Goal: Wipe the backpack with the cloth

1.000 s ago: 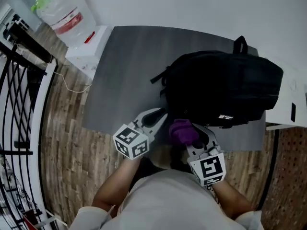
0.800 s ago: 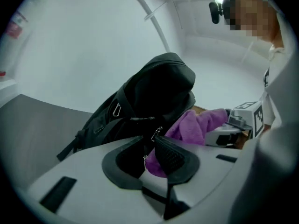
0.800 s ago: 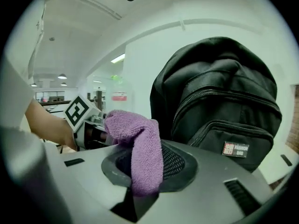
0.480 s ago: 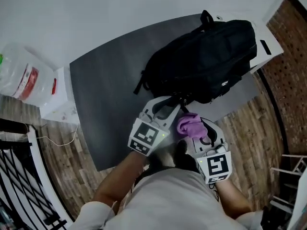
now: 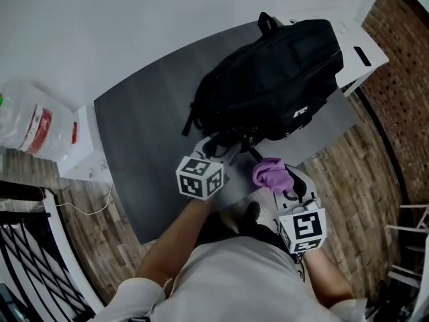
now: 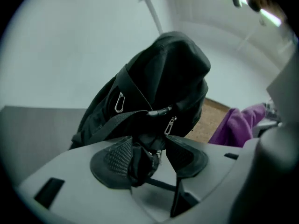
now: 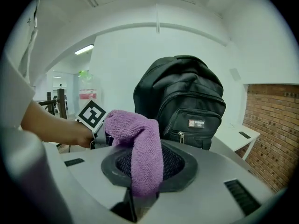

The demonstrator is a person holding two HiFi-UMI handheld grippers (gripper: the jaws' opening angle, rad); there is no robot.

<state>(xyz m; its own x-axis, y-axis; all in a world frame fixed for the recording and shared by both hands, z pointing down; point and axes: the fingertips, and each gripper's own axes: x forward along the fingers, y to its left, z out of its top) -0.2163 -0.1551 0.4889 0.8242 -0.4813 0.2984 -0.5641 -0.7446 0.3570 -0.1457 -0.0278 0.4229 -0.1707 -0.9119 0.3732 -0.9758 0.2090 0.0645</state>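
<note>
The scene contains one backpack [image 5: 268, 79], one cloth [image 5: 270, 174] and one water jug [image 5: 30, 126]. Two grippers are present: one left gripper [image 5: 222, 147] and one right gripper [image 5: 287, 185].

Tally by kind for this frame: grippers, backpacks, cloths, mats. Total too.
Grippers: 2 (left gripper, right gripper)
Backpacks: 1 (black backpack, a part of it clamped by the left)
Cloths: 1 (purple cloth, clamped by the right)
Mats: 1 (grey mat)
Total: 5

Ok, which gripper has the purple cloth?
The right gripper, shut on the purple cloth; the left gripper instead pinches a black part of the backpack.
</note>
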